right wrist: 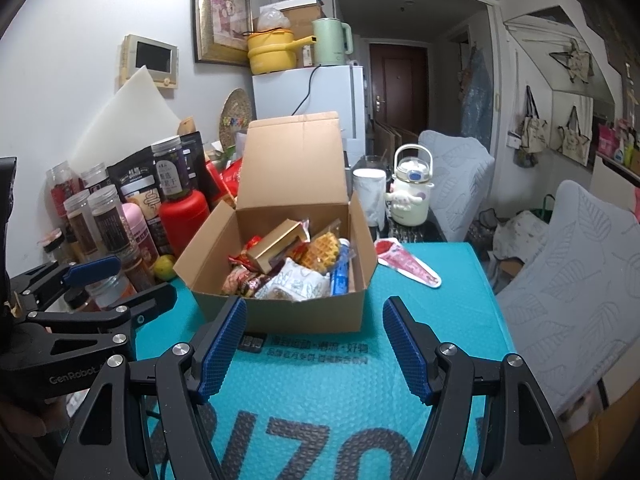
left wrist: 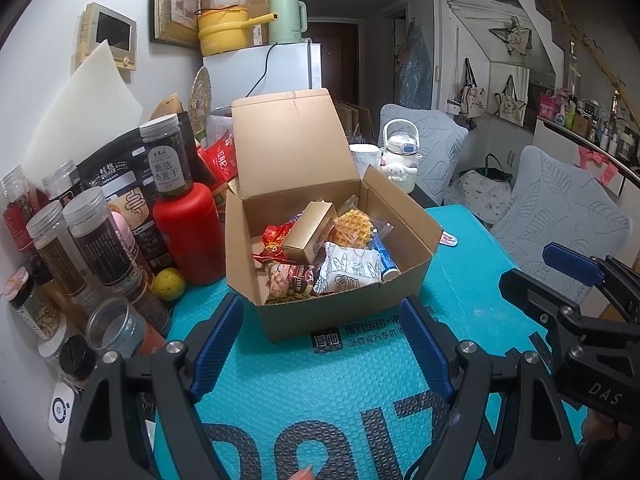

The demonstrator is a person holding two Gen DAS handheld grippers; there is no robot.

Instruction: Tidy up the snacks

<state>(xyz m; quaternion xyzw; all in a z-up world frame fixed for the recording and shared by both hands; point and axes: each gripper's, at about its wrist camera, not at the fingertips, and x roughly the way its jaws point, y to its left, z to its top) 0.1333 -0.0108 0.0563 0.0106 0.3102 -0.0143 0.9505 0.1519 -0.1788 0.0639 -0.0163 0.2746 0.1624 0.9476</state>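
While both handheld tools hang short of it, an open brown cardboard box (left wrist: 344,312) sits at the centre of each wrist view on a teal bubble-textured mat (left wrist: 472,312), its lid flap (left wrist: 288,140) propped upright at the back so the contents stay reachable from above. Inside lie a gold rectangular carton (left wrist: 308,232), a round waffle in clear wrap (left wrist: 352,226), a white printed packet (left wrist: 352,266), a blue tube (left wrist: 386,258) along the right wall and red-wrapped sweets (left wrist: 276,238) at the left, heaped loosely rather than sorted. One red-and-white triangular pouch (right wrist: 408,264) lies outside the box, on the mat to its right in the right wrist view, likely the item left to be gathered in. The left gripper (left wrist: 324,340), at the lower centre of its own view, has its blue-padded jaws apart with nothing between them; the right gripper (right wrist: 314,344) likewise stands spread and empty, aimed at the box front. Crowded at the left of the frame, clear plastic jars with pale lids (left wrist: 96,240), a red bottle (left wrist: 188,232) and a yellow-green fruit (left wrist: 170,284) stand against the wall, seemingly pushed aside to free the mat.
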